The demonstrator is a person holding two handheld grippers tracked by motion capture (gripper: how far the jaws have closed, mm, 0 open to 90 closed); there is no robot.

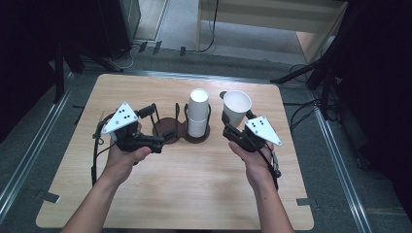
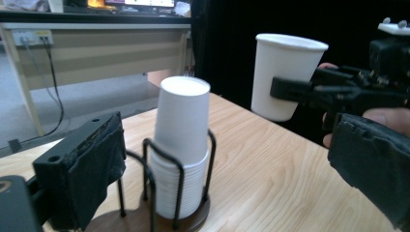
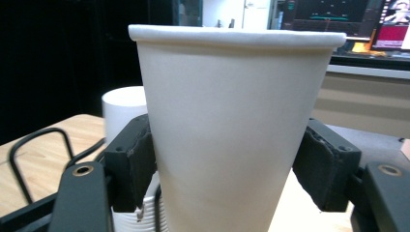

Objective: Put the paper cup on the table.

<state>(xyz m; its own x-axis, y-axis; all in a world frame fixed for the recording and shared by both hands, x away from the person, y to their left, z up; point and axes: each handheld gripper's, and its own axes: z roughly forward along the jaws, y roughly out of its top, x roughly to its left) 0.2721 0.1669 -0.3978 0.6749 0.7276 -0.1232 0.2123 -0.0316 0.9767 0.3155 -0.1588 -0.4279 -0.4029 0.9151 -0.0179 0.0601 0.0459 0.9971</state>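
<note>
Between your right gripper's (image 1: 233, 127) jaws a white upright paper cup (image 1: 236, 107) is pinched, lifted near the tabletop's (image 1: 194, 194) far edge. Your left gripper (image 1: 163, 138) gapes beside the inverted cup stack (image 1: 197, 112) in its black wire holder (image 1: 180, 127). Likely next: set it down gently.

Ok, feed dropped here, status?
Right gripper shut on single paper cup, upright, held off the table. Left gripper open, empty, beside wire holder. Inverted cup stack in holder. Nothing blocking.
</note>
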